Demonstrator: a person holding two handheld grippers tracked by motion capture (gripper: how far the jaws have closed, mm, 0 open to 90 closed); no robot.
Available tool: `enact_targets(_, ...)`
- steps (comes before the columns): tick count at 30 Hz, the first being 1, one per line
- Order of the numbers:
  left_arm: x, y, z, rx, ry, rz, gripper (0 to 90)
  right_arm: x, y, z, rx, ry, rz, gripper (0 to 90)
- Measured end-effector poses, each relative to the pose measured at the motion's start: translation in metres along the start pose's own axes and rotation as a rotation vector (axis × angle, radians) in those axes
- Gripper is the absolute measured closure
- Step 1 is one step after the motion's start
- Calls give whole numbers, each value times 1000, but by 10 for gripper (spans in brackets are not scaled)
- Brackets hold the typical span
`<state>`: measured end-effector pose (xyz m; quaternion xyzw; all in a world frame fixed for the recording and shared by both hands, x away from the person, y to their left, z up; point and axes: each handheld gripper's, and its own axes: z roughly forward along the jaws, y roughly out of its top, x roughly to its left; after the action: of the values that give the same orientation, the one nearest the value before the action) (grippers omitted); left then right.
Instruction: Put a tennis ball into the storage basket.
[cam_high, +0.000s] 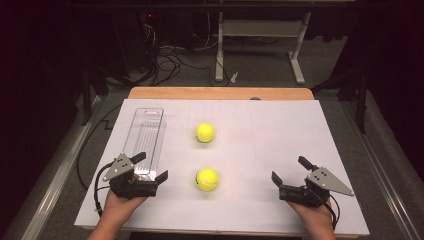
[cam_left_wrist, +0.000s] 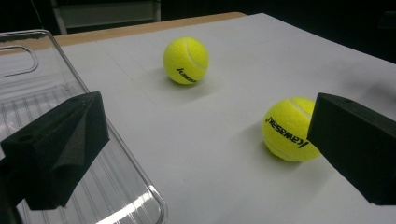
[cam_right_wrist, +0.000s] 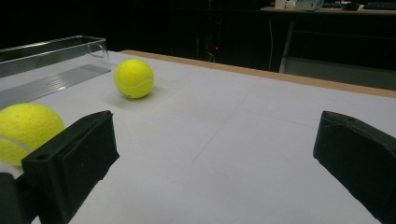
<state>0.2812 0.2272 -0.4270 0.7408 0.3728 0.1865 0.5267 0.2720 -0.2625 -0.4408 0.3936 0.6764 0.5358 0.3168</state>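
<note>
- Resting low over the white sheet (cam_high: 280, 150), the left gripper (cam_high: 148, 167) sits at the near end of the clear plastic tray (cam_high: 145, 135), jaws spread wide with nothing between them.
- In the left gripper view, one jaw overlaps the tray's near corner (whether it touches the plastic is hard to tell).
- The near tennis ball (cam_high: 206, 179) lies on the sheet just right of the tray's near end, between the two grippers and apart from both.
- The far tennis ball (cam_high: 205, 132) lies right of the tray's middle, well apart from the near one.
- The right gripper (cam_high: 290, 176) is well to the right of the tray, beyond the near ball, jaws likewise wide apart and holding nothing.
- In the right gripper view, the near ball (cam_right_wrist: 25, 130) sits partly behind one jaw, the tray (cam_right_wrist: 51, 56) beyond it.
</note>
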Motion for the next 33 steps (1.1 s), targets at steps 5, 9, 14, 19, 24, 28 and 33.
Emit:
enact_targets(5, 1, 0, -1, -3, -2, -4, 1, 0, 0, 0, 1, 2, 1, 3)
enact_targets(9, 2, 1, -2, -8, 0, -10, 1, -1, -1, 0, 2, 3, 4, 3)
enact_targets(14, 6, 2, -7, -22, 19, -23, 2, -1, 0, -1, -2, 1, 5, 3)
enact_targets(19, 8, 3, -13, -29, 36, -28, 2, -1, 0, -1, -4, 0, 5, 3)
enact_targets(24, 12, 4, -19, -19, 48, -35, 2, -1, 0, -1, -5, 0, 3, 3)
enact_targets(28, 15, 4, -24, -19, 54, -35, 2, -1, 0, -2, -7, 3, 3, 3)
enact_targets(33, 20, 4, -28, -20, 57, -36, 2, -2, 0, -2, -7, 2, 7, 3)
